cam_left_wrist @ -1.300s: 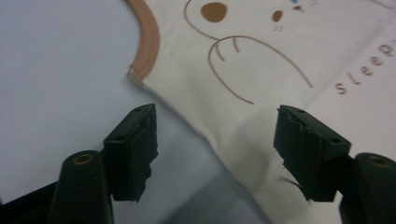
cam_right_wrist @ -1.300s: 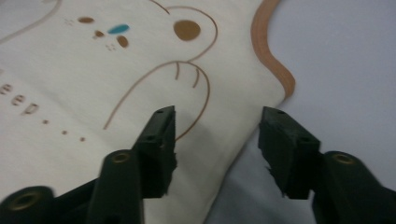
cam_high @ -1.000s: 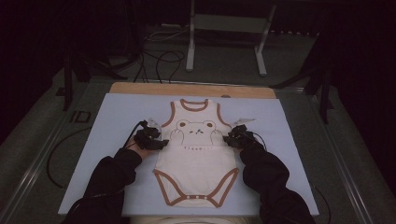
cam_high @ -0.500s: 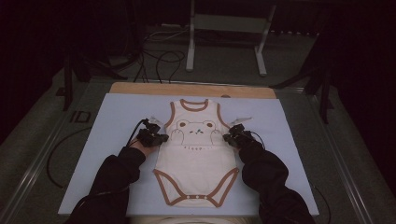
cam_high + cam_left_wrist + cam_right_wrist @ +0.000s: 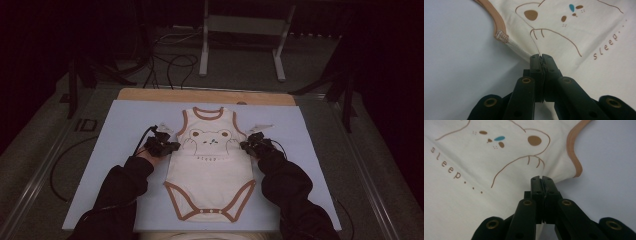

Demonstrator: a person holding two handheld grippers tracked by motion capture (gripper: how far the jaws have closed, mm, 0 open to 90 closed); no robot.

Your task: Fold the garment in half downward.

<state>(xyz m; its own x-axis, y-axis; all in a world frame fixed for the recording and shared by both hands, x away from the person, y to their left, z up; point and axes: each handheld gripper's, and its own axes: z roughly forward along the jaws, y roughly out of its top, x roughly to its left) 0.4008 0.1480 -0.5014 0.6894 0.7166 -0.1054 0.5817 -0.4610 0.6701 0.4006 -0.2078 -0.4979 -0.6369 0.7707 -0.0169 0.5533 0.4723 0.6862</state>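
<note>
**Two grippers pinch a baby bodysuit at its side seams**

Two black grippers clamp opposite edges of a cream sleeveless bodysuit (image 5: 210, 172) that lies flat, front up, on a pale blue mat (image 5: 115, 130) covering the table. The garment sits near the mat's middle, neck opening away from the person and snap crotch toward them; brown binding trims the neck, armholes and leg openings, and a bear drawing with the word "sleep..." marks the chest.

Left gripper (image 5: 169, 147) — at the garment's left side, just under the armhole. In the left gripper view its jaws are pressed together, having just closed, with the side seam's edge caught between the tips (image 5: 540, 60); a thin crease runs up from the pinch toward the bear's paw, and the stitched end of the armhole binding lies just beside it.

Right gripper (image 5: 248, 145) — at the matching spot on the other side. In the right gripper view its jaws are likewise squeezed together after just closing, biting the fabric edge below the brown armhole trim (image 5: 541, 180), the cloth drawn into a small fold there.

Dark-sleeved forearms come in from the bottom of the high view, one along each side of the bodysuit. Beyond the mat a strip of wooden board (image 5: 205, 96) shows, then a floor with cables (image 5: 170, 65) and a metal stand (image 5: 242, 30).
</note>
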